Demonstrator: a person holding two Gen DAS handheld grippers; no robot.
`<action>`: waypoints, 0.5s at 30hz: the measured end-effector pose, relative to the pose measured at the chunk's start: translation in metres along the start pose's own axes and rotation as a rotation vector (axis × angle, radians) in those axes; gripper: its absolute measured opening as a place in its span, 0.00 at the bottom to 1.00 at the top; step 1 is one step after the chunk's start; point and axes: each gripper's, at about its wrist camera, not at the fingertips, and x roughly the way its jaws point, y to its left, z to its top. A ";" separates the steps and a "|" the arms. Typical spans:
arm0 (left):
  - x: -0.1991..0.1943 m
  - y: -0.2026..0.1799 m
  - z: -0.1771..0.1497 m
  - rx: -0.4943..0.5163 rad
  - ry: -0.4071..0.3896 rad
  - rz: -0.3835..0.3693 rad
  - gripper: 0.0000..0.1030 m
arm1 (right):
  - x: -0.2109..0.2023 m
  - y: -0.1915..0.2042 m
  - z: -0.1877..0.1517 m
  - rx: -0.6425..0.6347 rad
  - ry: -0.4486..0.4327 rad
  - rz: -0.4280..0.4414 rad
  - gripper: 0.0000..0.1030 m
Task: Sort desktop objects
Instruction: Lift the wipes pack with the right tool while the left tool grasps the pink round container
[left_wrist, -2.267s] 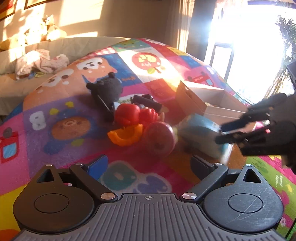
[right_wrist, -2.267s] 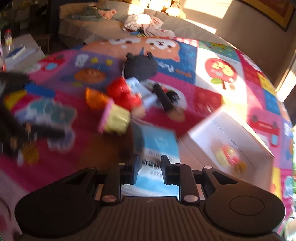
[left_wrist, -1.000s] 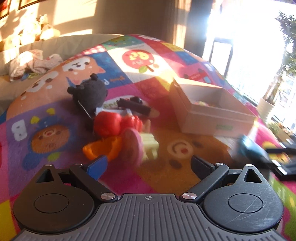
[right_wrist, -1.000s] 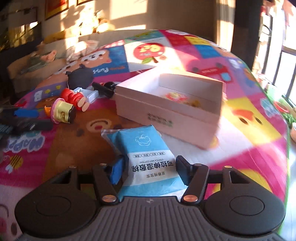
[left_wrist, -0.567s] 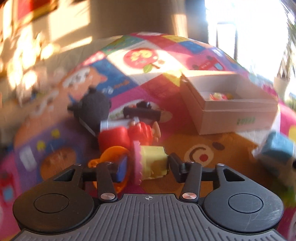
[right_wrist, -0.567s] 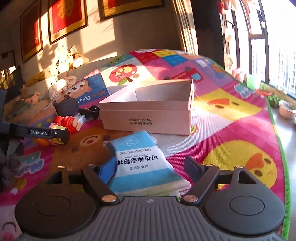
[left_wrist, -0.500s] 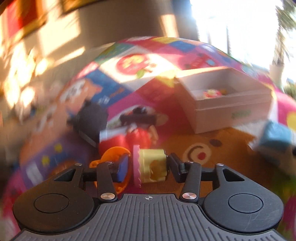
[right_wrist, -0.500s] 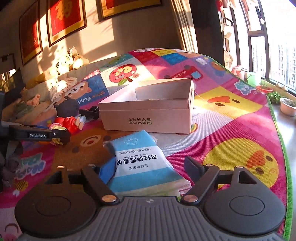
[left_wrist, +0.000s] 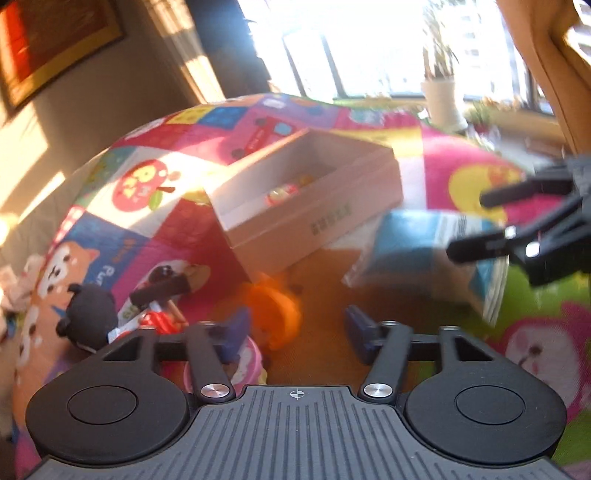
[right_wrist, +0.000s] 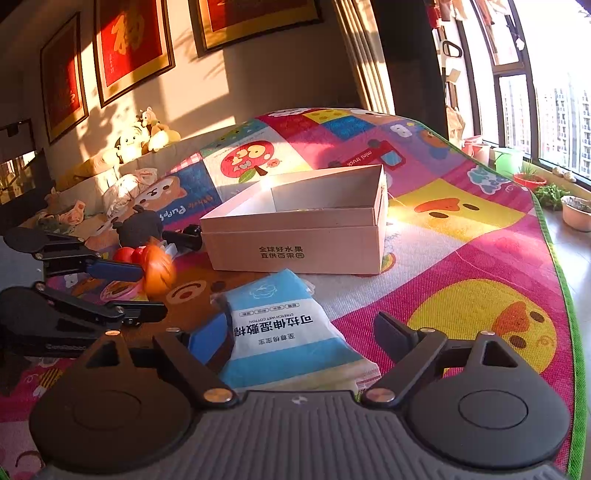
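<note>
Near the mat's (right_wrist: 461, 266) middle, the right gripper (right_wrist: 306, 334) spreads around a wipes pack (right_wrist: 284, 332), unpressed; the left gripper (left_wrist: 295, 328) opens, gripping nothing, an orange toy (left_wrist: 275, 308) blurred ahead.

Sunlit wall (right_wrist: 258, 74), red framed pictures (right_wrist: 133, 44), bright windows (right_wrist: 535, 110) (potted plants), colourful play mat (right_wrist: 480, 258)

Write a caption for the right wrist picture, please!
Open right gripper around a blue wipes pack, white box behind, on a mat.

A colourful cartoon-patterned play mat (right_wrist: 461, 258) carries everything. On it lie an open white cardboard box (right_wrist: 295, 240), a blue-and-white wet-cotton packet (right_wrist: 284, 332), a black plush toy (left_wrist: 90, 310) and small red, orange and pink plastic toys (left_wrist: 162, 319).
</note>
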 end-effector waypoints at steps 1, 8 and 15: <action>-0.002 0.004 -0.001 -0.021 -0.012 0.025 0.83 | 0.000 0.000 0.000 0.001 0.000 0.000 0.87; 0.002 0.032 -0.017 -0.166 0.048 0.110 0.86 | -0.001 0.001 0.001 0.004 -0.006 -0.005 0.95; 0.032 0.052 -0.030 -0.343 0.108 0.083 0.82 | 0.005 0.002 0.002 -0.007 0.025 -0.012 0.95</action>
